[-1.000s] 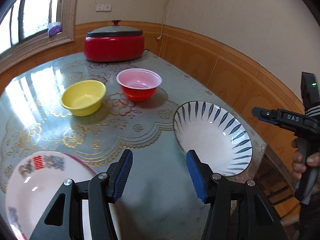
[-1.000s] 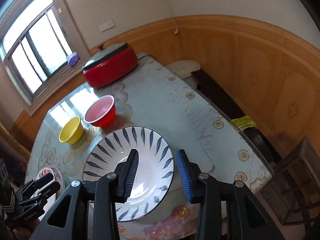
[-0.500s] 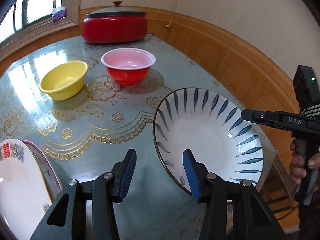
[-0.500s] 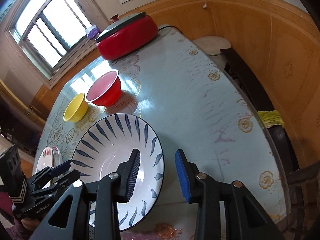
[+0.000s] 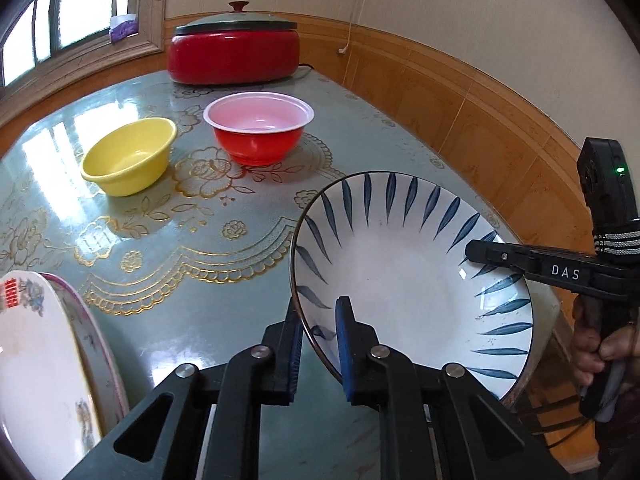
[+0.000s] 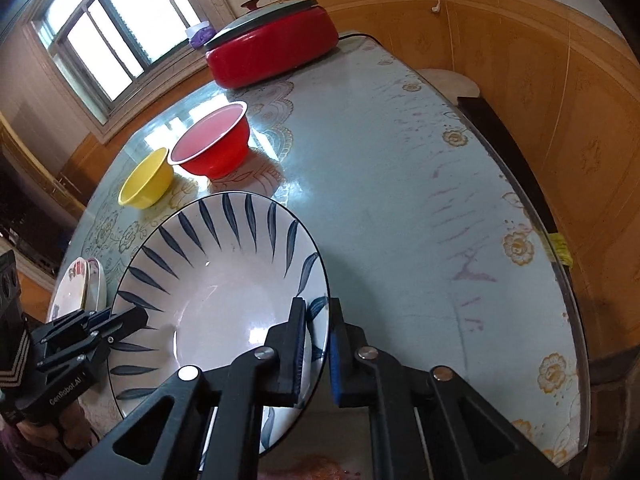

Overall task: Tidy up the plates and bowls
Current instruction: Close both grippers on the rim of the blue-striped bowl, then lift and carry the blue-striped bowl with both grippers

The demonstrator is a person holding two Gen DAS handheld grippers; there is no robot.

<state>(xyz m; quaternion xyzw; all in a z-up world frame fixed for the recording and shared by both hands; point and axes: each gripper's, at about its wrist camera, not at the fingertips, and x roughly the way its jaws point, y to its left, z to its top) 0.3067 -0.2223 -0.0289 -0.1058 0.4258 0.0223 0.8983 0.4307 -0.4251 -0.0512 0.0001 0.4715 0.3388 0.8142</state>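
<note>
A white plate with blue leaf strokes (image 5: 404, 276) sits near the table's front right edge; it also shows in the right wrist view (image 6: 216, 288). My left gripper (image 5: 318, 336) is shut on its near-left rim. My right gripper (image 6: 318, 340) is shut on its right rim. Each gripper shows in the other's view, the right one (image 5: 476, 250) and the left one (image 6: 120, 322). A yellow bowl (image 5: 130, 156) and a red bowl (image 5: 258, 130) stand farther back on the table. Two stacked patterned plates (image 5: 44, 364) lie at the left.
A red electric pot with a grey lid (image 5: 234, 50) stands at the table's far end by the window. The round glass-topped table (image 5: 168, 240) has its curved right edge (image 6: 560, 264) next to a wood-panelled wall and a dark bench (image 6: 504, 132).
Both grippers moved in on the blue-striped plate and closed on opposite rims of it. The bowls and stacked plates have not moved.
</note>
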